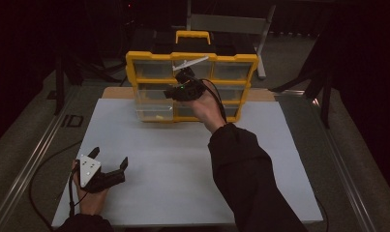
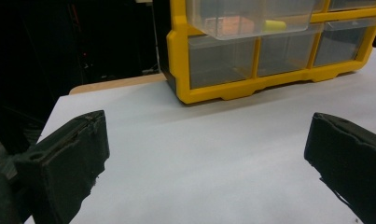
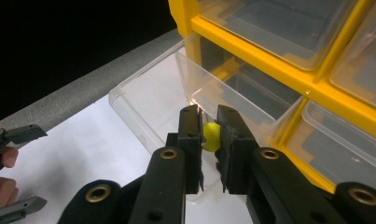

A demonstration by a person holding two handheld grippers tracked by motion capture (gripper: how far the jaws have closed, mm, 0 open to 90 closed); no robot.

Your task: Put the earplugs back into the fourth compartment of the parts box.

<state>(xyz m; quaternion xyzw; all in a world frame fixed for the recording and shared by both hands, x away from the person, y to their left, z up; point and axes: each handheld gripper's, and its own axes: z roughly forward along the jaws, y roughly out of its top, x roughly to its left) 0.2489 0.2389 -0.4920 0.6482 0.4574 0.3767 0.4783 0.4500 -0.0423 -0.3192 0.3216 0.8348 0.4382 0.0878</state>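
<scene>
Yellow piece pinched above pulled-out drawer

Right gripper (image 3: 208, 140) fingers narrow, clamped on a small yellow piece (image 3: 212, 136); too little of it shows to read a long axis. It hangs above the clear drawer (image 3: 148, 109) pulled out of the yellow organizer (image 1: 191, 87); the drawer's open side faces up, directly below. Left gripper (image 1: 108, 166) rests well apart on the table (image 1: 183, 159), fingers wide, empty. Right hand is the nearer.

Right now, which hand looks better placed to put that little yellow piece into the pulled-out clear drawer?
The right. Its tongs already pinch the yellow piece just over the open drawer of the yellow organizer. The left tongs rest open and empty at the near edge of the table, far off.
</scene>
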